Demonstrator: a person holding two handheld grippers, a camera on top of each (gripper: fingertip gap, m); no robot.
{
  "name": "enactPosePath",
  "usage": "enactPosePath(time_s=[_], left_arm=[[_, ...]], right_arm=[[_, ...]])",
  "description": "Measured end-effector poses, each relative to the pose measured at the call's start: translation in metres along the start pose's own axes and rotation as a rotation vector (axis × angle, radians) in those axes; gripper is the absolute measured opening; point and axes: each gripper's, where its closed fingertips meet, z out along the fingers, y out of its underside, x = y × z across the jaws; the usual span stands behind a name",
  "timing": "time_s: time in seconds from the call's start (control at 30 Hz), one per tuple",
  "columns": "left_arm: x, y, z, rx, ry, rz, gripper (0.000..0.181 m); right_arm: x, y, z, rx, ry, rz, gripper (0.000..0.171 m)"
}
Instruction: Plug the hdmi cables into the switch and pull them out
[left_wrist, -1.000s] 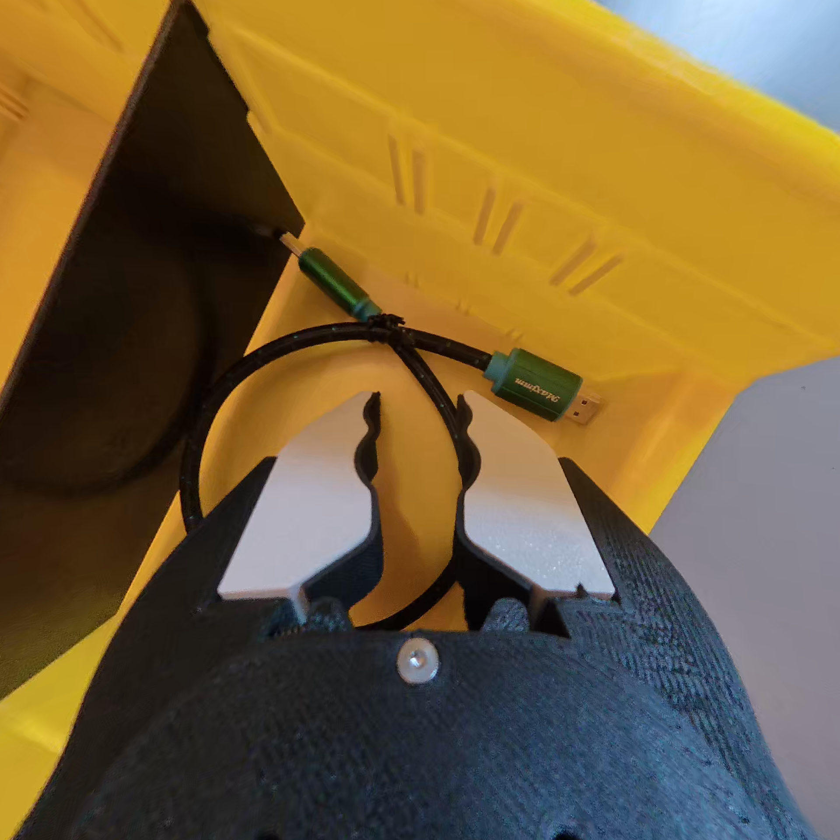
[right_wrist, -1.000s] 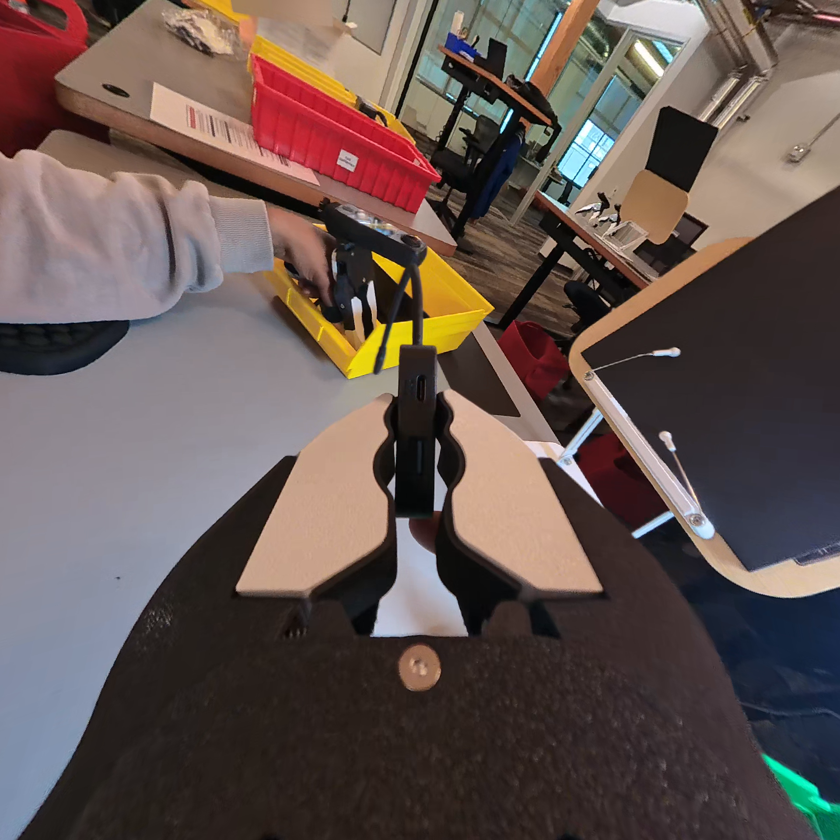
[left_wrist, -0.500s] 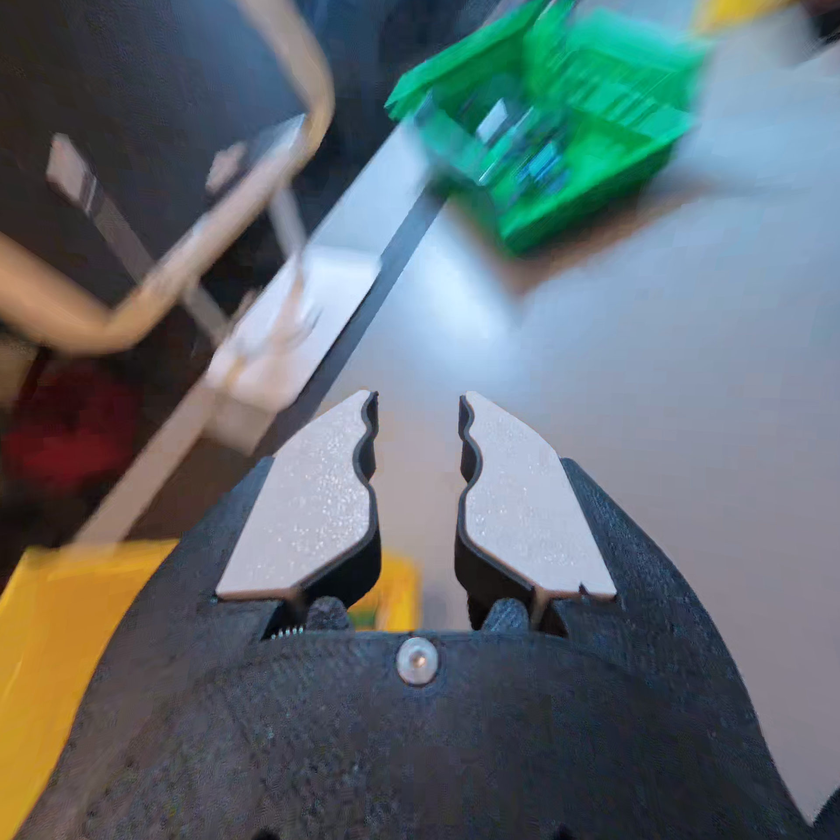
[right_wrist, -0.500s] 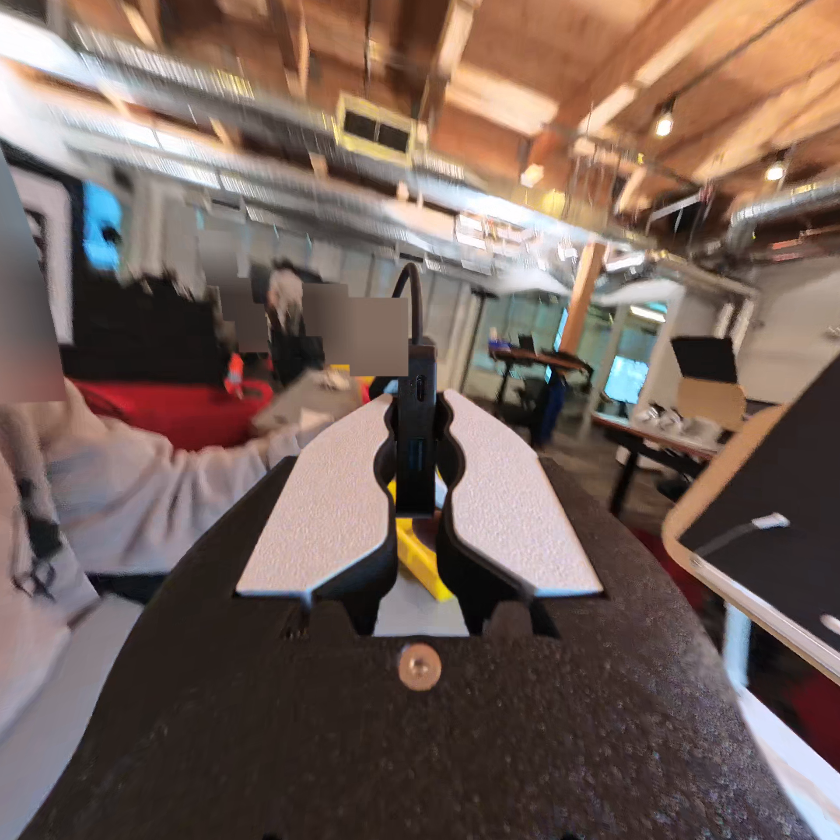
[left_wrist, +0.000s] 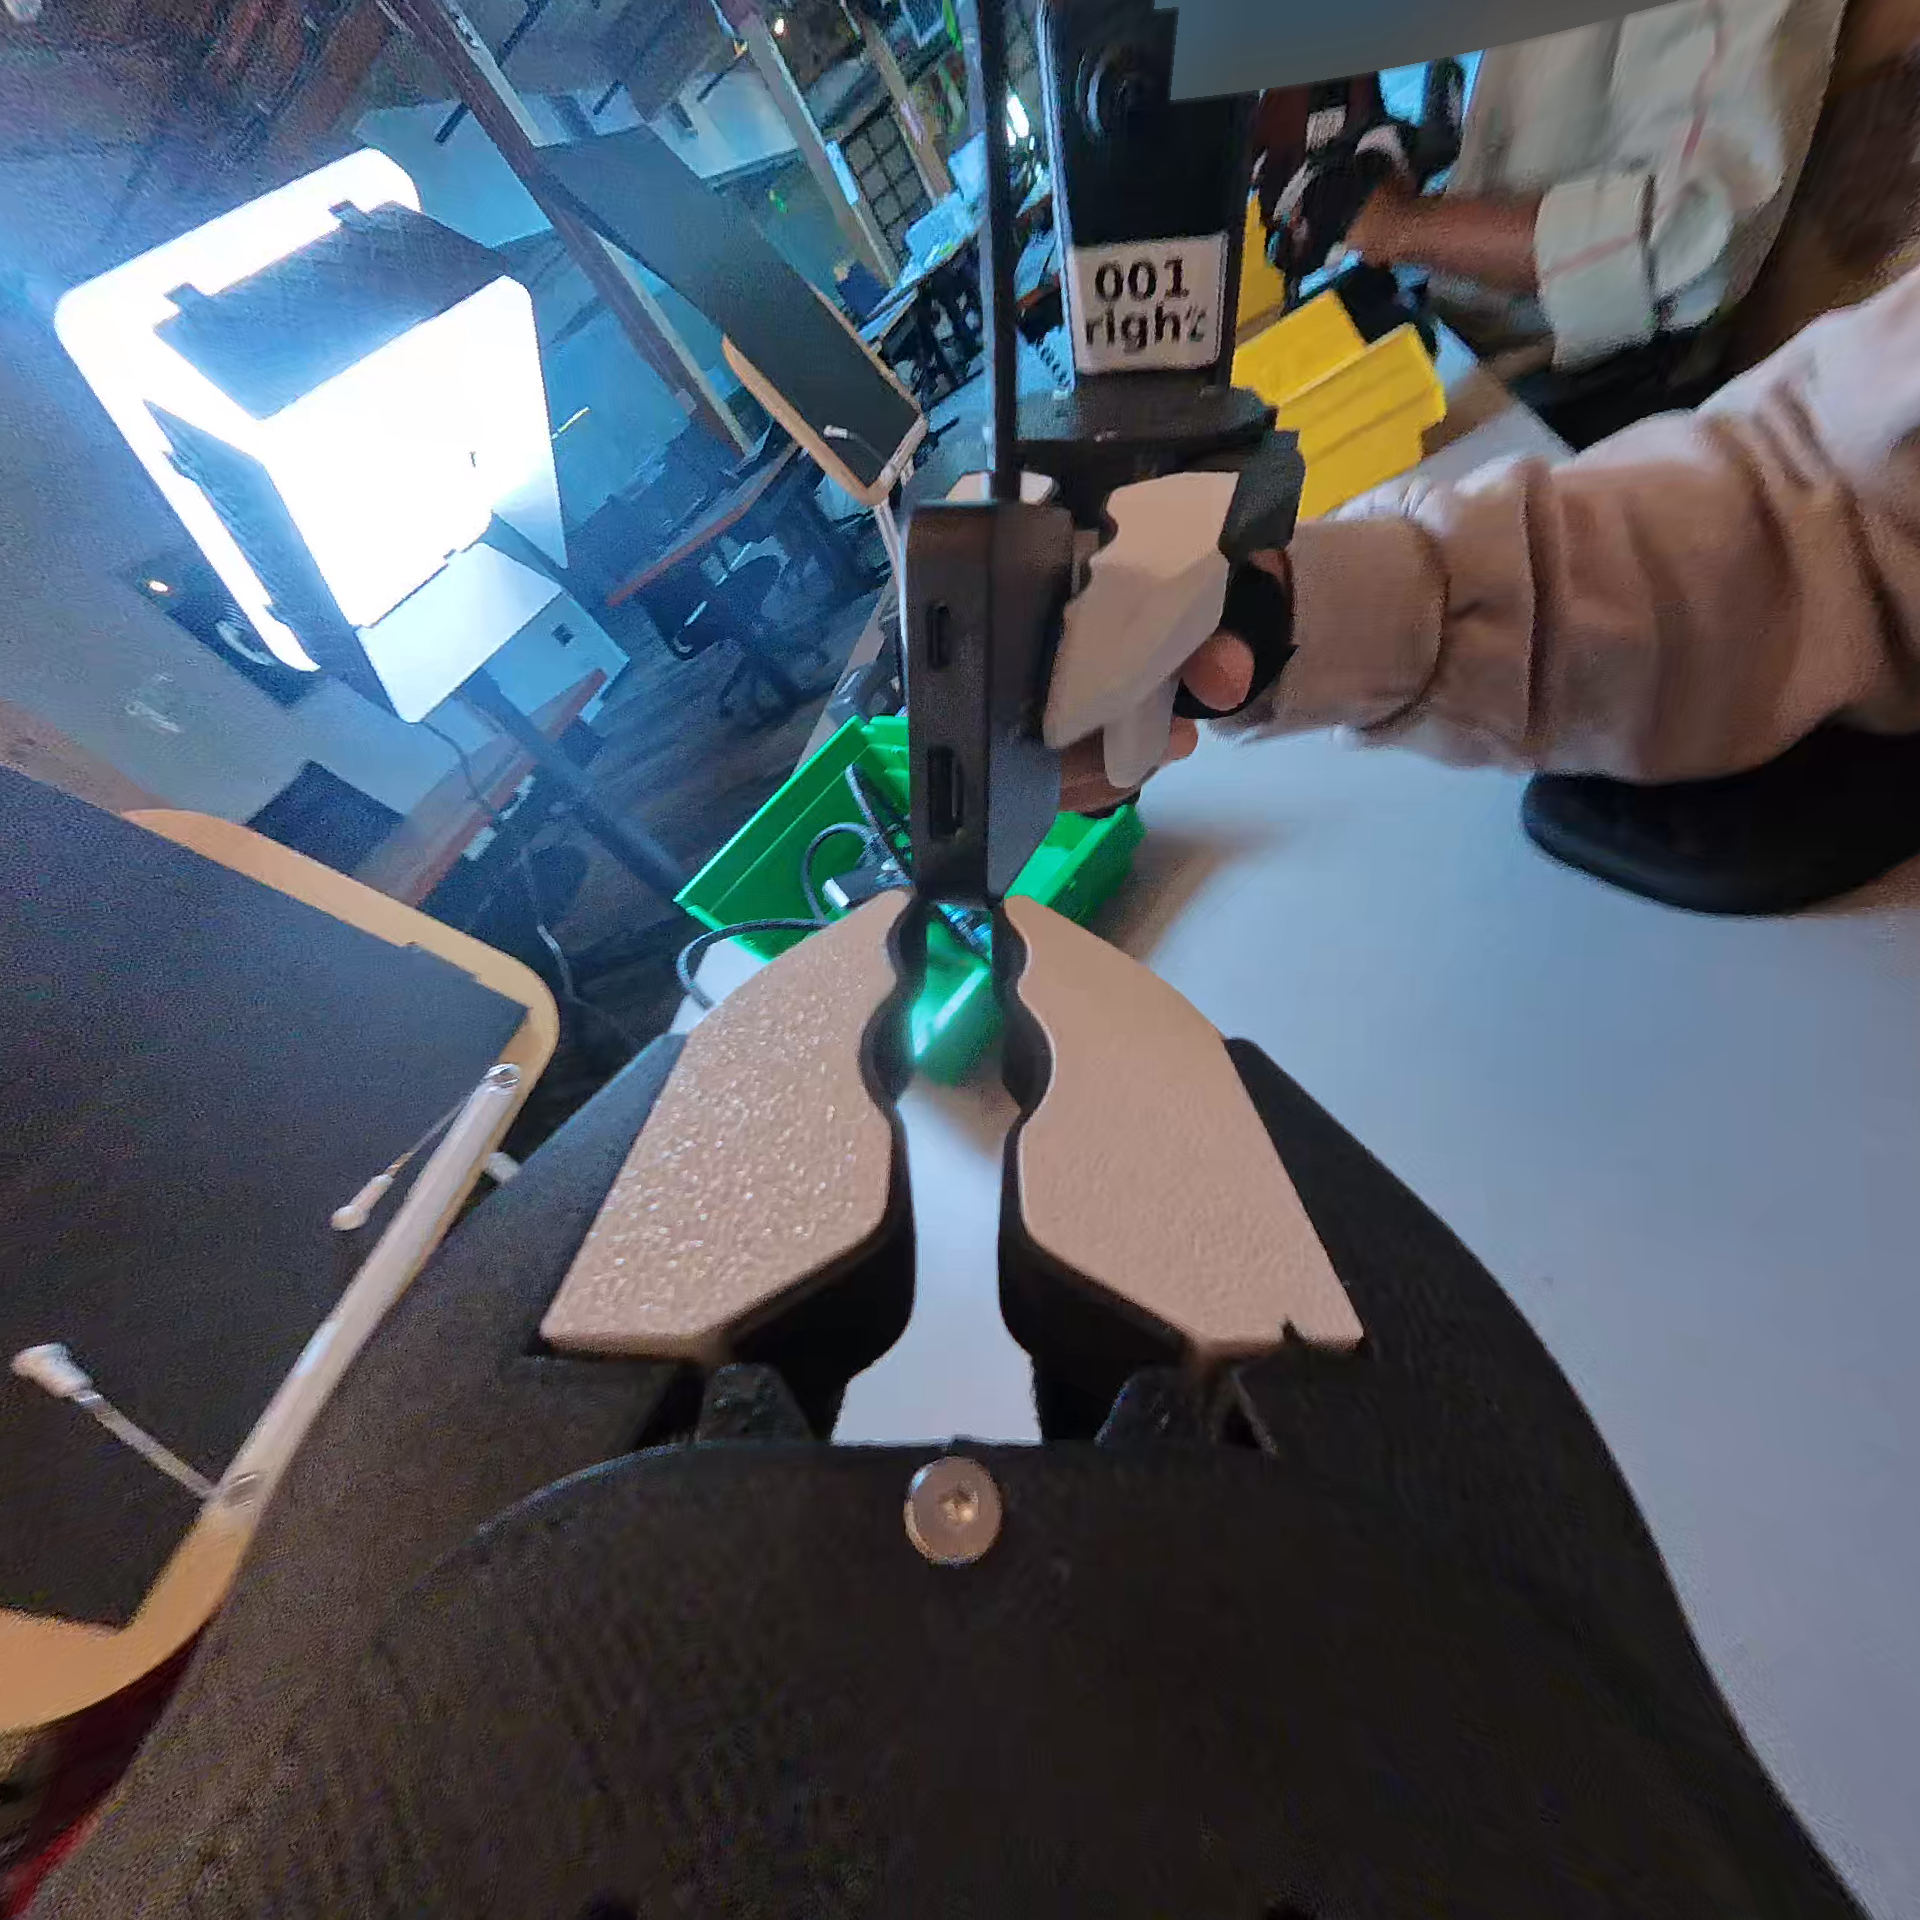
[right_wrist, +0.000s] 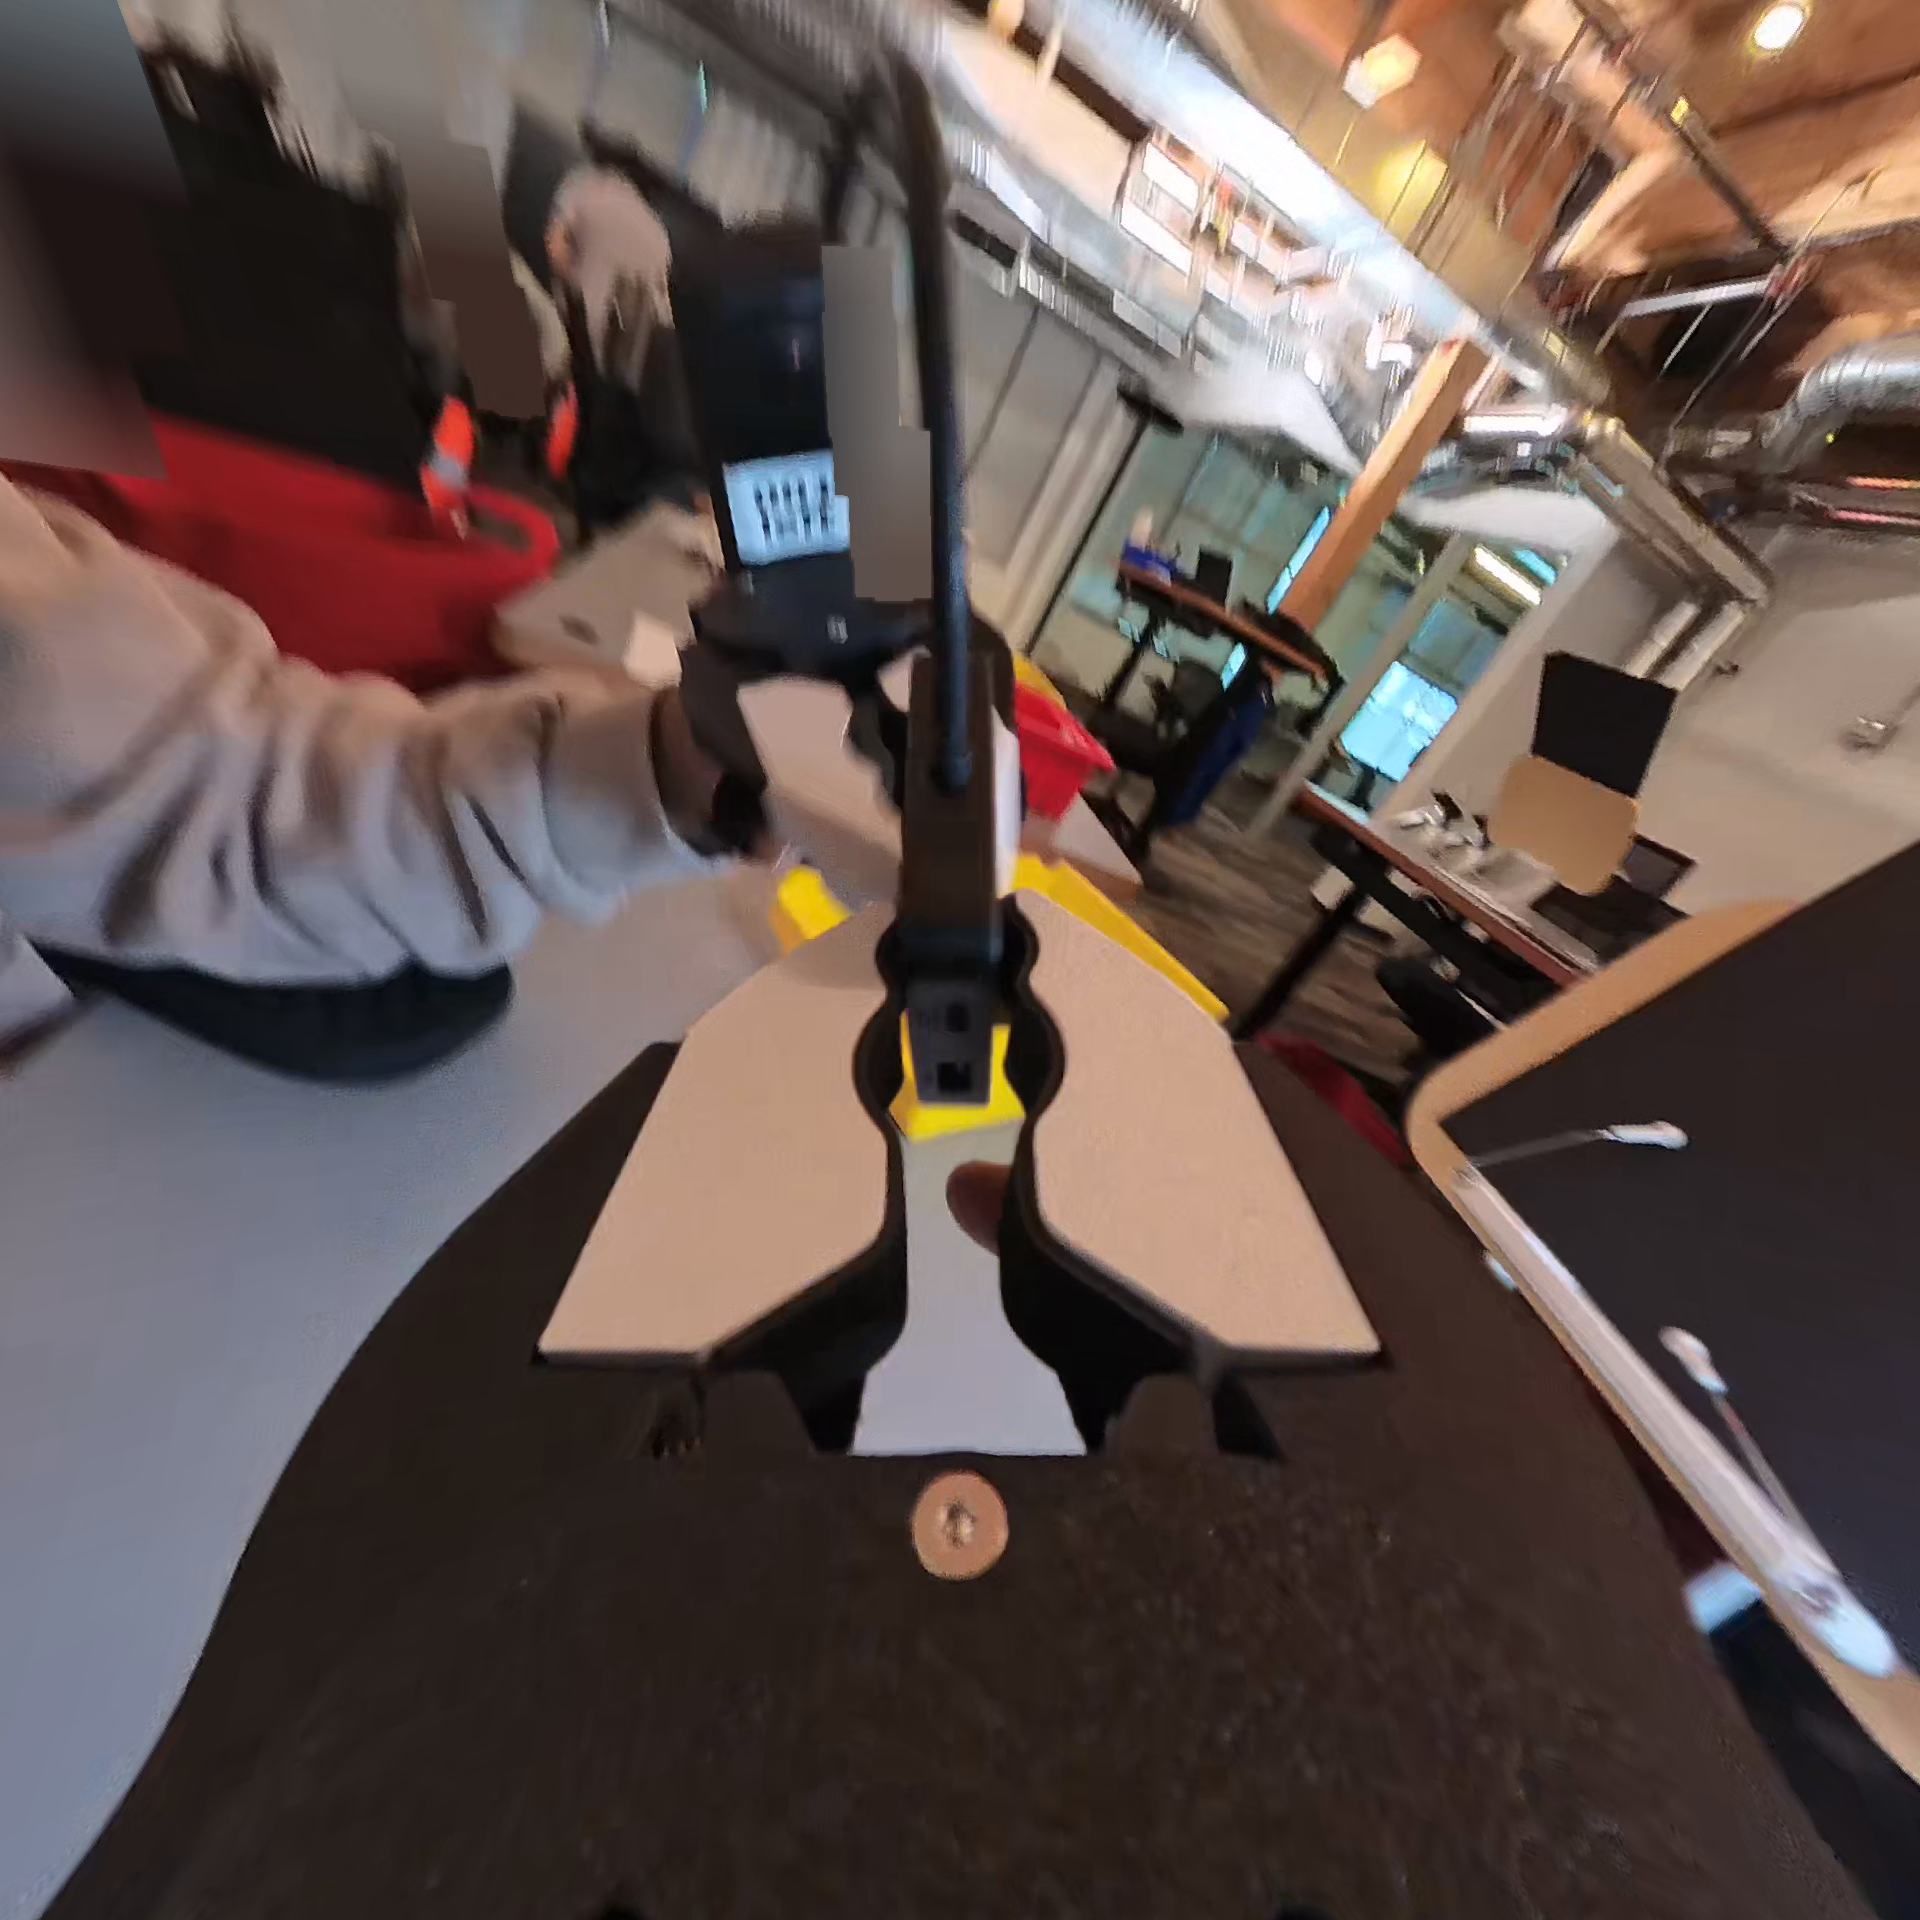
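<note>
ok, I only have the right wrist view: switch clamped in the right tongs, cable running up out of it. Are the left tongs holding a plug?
Observer: No. The left tongs are open and empty, with their tips pointing at the lower end of the switch.
Operator: Any ports on the side I can't see?
Observer: Yes. The left wrist view shows two ports on that side, one above the other, and both are empty.
Operator: Where are the spare cables?
Observer: A green bin on the table behind the switch holds dark cables. I can't tell what type they are.
</note>
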Motion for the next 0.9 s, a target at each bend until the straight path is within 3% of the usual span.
enactPosePath(time_s=[0.03,0.13,0.27,0.37,0.47,0.63,0.7,0.9], left_arm=[[0.0,0.001,-0.004,-0.014,-0.004,0.034,0.0],[0.005,0.005,-0.008,-0.049,0.021,0.082,0.0],[0.007,0.019,-0.006,-0.127,0.024,0.11,0.001],[0.008,0.023,-0.011,-0.139,0.056,0.088,0.031],[0.011,0.013,-0.014,-0.095,0.057,0.107,0.035],[0.018,0.022,0.004,-0.156,0.04,0.203,0.017],[0.022,0.024,0.004,-0.145,0.079,0.194,0.015],[0.027,-0.001,-0.01,0.128,0.171,0.091,0.014]], right_arm=[[0.001,0.008,0.002,-0.064,0.026,-0.056,0.015],[-0.005,0.029,0.01,-0.221,0.036,-0.176,0.015],[-0.014,0.033,0.021,-0.241,0.033,-0.223,0.015],[-0.007,0.039,0.019,-0.284,0.062,-0.229,0.015],[0.001,0.051,0.015,-0.366,0.085,-0.223,0.015],[-0.01,0.074,0.017,-0.509,0.032,-0.253,0.015],[-0.013,0.071,0.016,-0.489,0.009,-0.254,0.014],[-0.026,0.036,0.019,-0.3,-0.05,-0.186,0.015]])
